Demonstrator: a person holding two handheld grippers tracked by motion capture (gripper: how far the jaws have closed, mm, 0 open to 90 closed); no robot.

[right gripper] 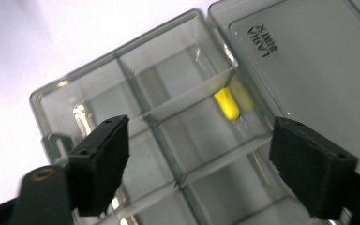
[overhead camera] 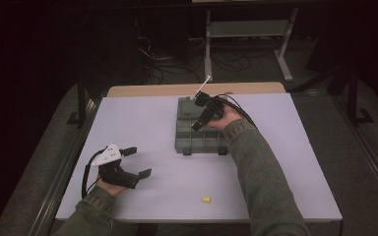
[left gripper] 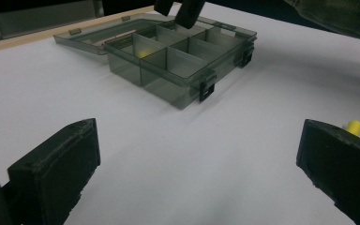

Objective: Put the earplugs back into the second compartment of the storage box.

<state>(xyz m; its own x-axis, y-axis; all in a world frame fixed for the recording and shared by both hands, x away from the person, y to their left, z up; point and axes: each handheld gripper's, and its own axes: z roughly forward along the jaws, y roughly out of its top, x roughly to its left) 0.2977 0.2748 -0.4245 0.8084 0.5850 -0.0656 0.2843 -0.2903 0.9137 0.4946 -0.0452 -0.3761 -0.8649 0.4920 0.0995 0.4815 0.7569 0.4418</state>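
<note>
Nearby: 1 yellow piece (overhead camera: 205, 199) beside idle left claw (overhead camera: 138, 161).

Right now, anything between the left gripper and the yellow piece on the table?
Nothing visible. The left gripper hovers open over bare table, and the yellow piece lies apart from it toward the near edge, beside one jaw in the left gripper view.
</note>
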